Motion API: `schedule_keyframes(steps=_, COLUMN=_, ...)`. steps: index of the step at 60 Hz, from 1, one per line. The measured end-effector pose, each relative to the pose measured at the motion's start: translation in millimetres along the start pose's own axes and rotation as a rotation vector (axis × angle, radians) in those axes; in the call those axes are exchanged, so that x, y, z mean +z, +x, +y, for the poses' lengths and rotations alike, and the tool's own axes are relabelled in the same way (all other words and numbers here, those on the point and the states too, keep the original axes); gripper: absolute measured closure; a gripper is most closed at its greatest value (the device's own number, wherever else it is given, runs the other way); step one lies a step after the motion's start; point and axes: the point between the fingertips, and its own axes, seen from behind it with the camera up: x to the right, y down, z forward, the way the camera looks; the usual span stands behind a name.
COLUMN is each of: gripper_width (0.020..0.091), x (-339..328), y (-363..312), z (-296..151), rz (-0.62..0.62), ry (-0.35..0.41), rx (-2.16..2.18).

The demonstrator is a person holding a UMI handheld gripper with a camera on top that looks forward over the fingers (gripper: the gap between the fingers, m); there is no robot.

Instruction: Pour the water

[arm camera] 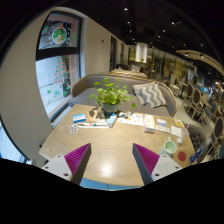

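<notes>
Gripper (112, 160) fingers wide apart, holding nothing, above table (110, 145), green cup (170, 147), potted plant (110, 98)

Green cup (170, 146) upright on table, right edge.

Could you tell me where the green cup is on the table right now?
In the gripper view, the green cup stands on the table just beyond the right pink pad, near the table's right edge, well right of the plant. The open jaws hold nothing.
</notes>
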Motion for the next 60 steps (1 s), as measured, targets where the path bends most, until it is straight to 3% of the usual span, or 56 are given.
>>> schedule_keyframes(steps=17, gripper_width=0.0249, x=0.8, y=51.9, z=11.7, rz=0.052, ry=-0.008, rx=0.036)
schedule_keyframes(steps=27, gripper_width=0.0249, x=-2.9, y=118.2, z=47.2, rz=0.089, ry=-0.006, rx=0.081)
schedule_keyframes(steps=49, gripper_width=0.0244, x=-24.4, y=381.9, z=172.1, rz=0.292, ry=0.005, rx=0.205)
schedule_keyframes(steps=60, gripper_width=0.0253, x=-3.2, y=506.9, z=204.9, rz=0.360, ry=0.021, rx=0.274)
